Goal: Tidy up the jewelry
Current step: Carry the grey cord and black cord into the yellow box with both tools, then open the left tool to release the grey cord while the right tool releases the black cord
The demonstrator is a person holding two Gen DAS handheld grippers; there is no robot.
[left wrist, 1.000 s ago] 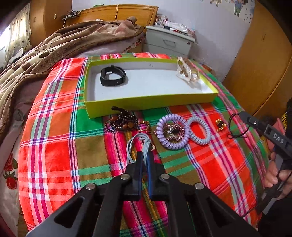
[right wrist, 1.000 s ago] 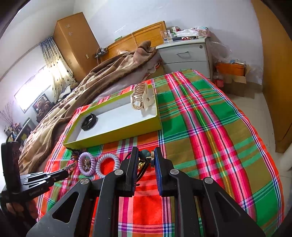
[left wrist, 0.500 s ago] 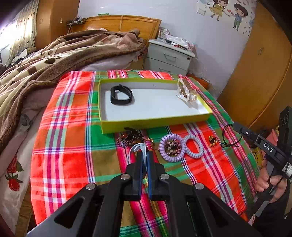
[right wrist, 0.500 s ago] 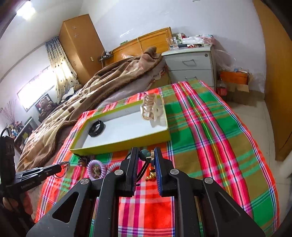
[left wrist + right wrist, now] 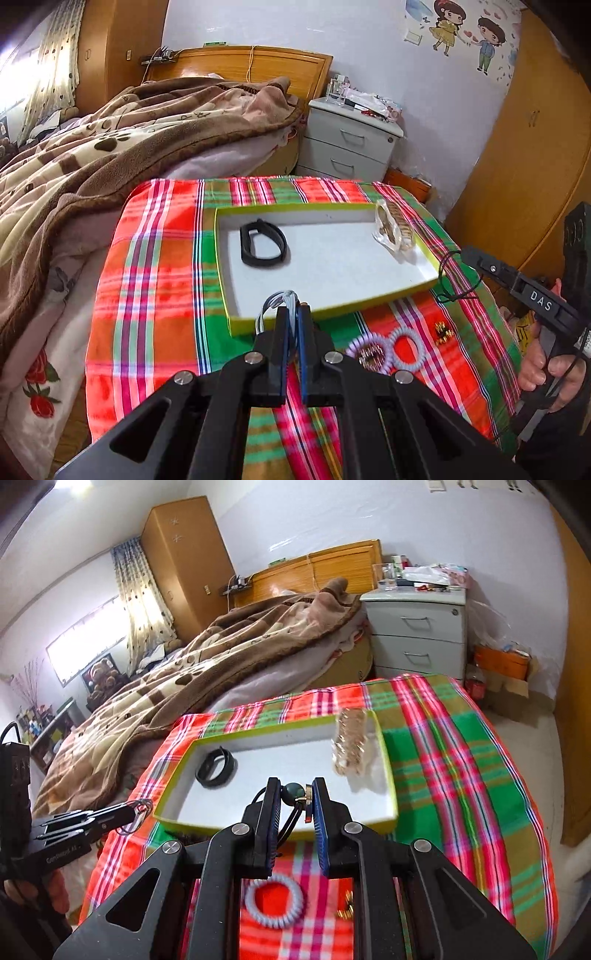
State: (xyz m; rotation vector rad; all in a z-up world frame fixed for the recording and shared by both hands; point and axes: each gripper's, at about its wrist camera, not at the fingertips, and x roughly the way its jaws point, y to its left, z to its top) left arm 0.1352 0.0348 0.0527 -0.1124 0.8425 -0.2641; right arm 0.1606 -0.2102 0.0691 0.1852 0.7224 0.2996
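Since the earlier frames you have lifted both grippers off the plaid cloth [image 5: 147, 295] and carried them toward the yellow-green tray [image 5: 236, 325]; its near wall now sits just ahead of both sets of fingertips. Both loads came up with them, so two pieces are in transit and, by my reading, the next step is the drop into the tray.

Tray contents: a black band [image 5: 263, 242] at its left end and a gold hair claw [image 5: 393, 230] at its right end. The middle of the white floor is bare, which is the obvious landing spot.

Left on the cloth near the tray: a lilac coil tie with a brooch in it [image 5: 370, 352], a paler coil tie [image 5: 407, 348] touching it, and a small gold piece [image 5: 443, 329] further right.

Your left gripper [image 5: 291, 314] is angled downward, jaws pressed together on a bundle of thin grey-blue cord loops [image 5: 275, 304] that poke out past the tips over the tray's near wall.

Your right gripper [image 5: 294, 794] is also angled down, jaws narrowly apart and clamped on a dark green bead pendant [image 5: 294, 789], its black cord trailing below. From the left view that cord hangs just off the tray's right corner.
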